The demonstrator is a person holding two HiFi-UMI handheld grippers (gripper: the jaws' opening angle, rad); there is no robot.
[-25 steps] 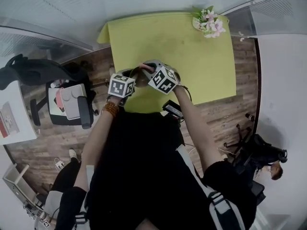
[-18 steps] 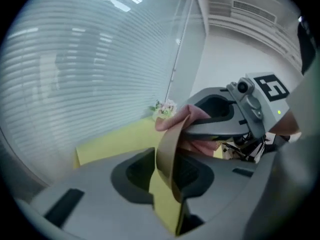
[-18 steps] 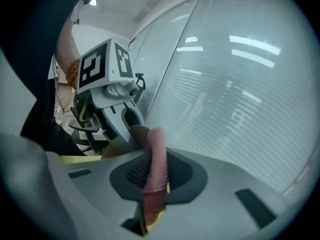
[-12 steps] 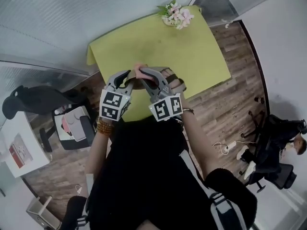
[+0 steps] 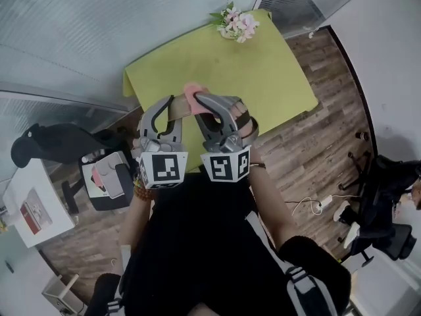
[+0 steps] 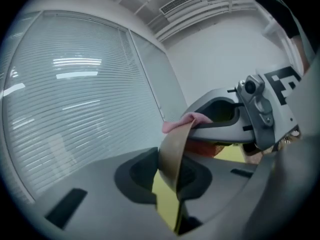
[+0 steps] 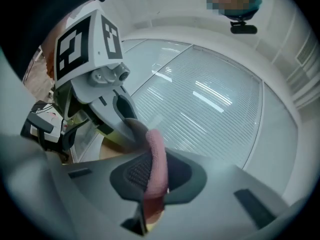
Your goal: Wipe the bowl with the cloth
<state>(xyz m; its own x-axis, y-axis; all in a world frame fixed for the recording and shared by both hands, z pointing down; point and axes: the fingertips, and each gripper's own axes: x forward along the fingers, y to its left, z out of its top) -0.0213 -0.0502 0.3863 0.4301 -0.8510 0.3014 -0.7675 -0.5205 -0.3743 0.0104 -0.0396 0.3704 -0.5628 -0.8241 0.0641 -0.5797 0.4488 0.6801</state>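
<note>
My left gripper [image 5: 173, 101] is raised in front of me above the green table [image 5: 270, 64]. Its jaws are closing, with the rim of the tan bowl [image 6: 172, 154] pinched between the pads. In the head view the bowl [image 5: 179, 112] shows between the two grippers. My right gripper [image 5: 197, 100] is shut on the pink cloth [image 7: 156, 159], which stands up between its pads. The cloth [image 6: 188, 119] lies over the bowl's upper rim, where the right gripper [image 6: 200, 129] reaches in from the right. Most of the bowl is hidden by the grippers.
A bunch of pink and white flowers [image 5: 235, 24] lies at the table's far corner. A black office chair [image 5: 49, 147] and a white side table [image 5: 26, 209] stand at the left on the wooden floor. Window blinds [image 6: 70, 99] fill the background.
Both grippers have risen from the table towards my head with the bowl and the cloth, and their marker cubes now face the camera. The head view has shifted.
</note>
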